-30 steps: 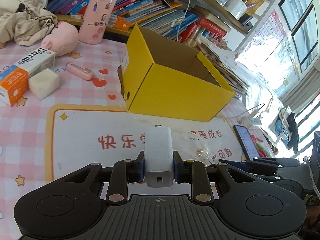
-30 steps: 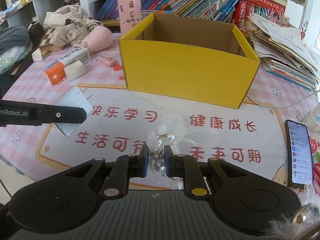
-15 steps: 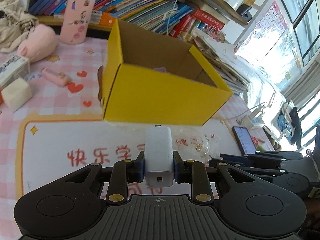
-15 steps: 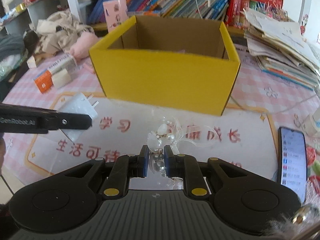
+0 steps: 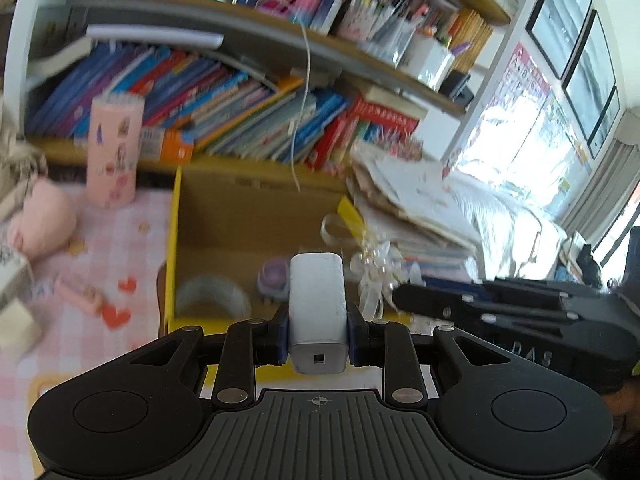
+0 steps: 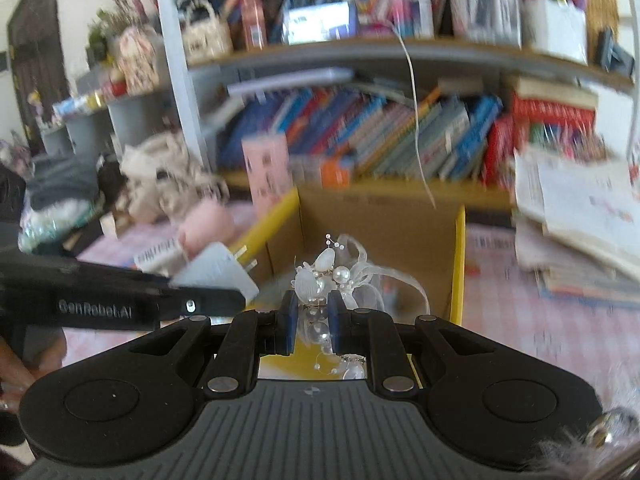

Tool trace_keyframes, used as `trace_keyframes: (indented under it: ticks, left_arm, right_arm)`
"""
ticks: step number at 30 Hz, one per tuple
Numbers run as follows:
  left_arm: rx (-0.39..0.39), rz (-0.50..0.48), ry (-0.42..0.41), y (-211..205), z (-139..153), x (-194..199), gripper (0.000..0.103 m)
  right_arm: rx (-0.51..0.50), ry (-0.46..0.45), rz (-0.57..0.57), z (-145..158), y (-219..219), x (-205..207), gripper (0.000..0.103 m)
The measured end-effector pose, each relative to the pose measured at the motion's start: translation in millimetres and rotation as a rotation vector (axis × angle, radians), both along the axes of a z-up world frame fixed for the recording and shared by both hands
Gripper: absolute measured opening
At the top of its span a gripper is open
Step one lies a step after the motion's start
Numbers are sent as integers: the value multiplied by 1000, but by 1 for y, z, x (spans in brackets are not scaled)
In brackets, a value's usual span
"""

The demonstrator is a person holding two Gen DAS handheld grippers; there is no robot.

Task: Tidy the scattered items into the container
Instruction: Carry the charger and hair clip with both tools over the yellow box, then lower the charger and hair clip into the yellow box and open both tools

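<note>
My left gripper (image 5: 317, 330) is shut on a white plug charger (image 5: 317, 312) and holds it over the front edge of the open yellow box (image 5: 173, 248). My right gripper (image 6: 312, 320) is shut on a pearl and ribbon hair ornament (image 6: 332, 276), also over the box (image 6: 458, 264). The ornament also shows in the left wrist view (image 5: 374, 276), and the charger in the right wrist view (image 6: 218, 270). Inside the box lie a purple item (image 5: 274, 280) and a whitish ring-shaped item (image 5: 212, 294).
On the pink checked cloth to the left lie a pink plush (image 5: 44, 220), a small pink gadget (image 5: 80, 292), a white block (image 5: 16, 328) and a pink tube (image 5: 114, 152). Stacked papers (image 6: 576, 216) rise right of the box; bookshelves (image 6: 360, 128) stand behind.
Both grippers have risen and moved forward with their loads, from in front of the box to over its front edge. The box's inside now shows.
</note>
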State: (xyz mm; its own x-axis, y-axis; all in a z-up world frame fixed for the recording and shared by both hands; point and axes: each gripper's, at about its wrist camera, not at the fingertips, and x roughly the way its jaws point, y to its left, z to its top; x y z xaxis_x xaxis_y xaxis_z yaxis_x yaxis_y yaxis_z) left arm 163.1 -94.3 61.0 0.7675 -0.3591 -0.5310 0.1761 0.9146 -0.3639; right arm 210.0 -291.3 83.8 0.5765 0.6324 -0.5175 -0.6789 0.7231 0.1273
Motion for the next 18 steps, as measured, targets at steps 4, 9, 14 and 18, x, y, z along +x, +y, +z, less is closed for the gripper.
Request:
trace_keyframes:
  ticks: [4,9,14,18]
  left_arm:
    - [28,38,-39,0,15,18,25]
    - [69,75,-74,0,26,36,25]
    - [111,106,-50,1,23,62,25]
    - [152,107,28,-3,2,85,25]
  right_arm:
    - [44,-62,28,20,6,29,15]
    - [78,-110,59,37,21,62,15]
    - [60,-110,117,35,43,99,15]
    - [-32,2,168,6,67,136,15]
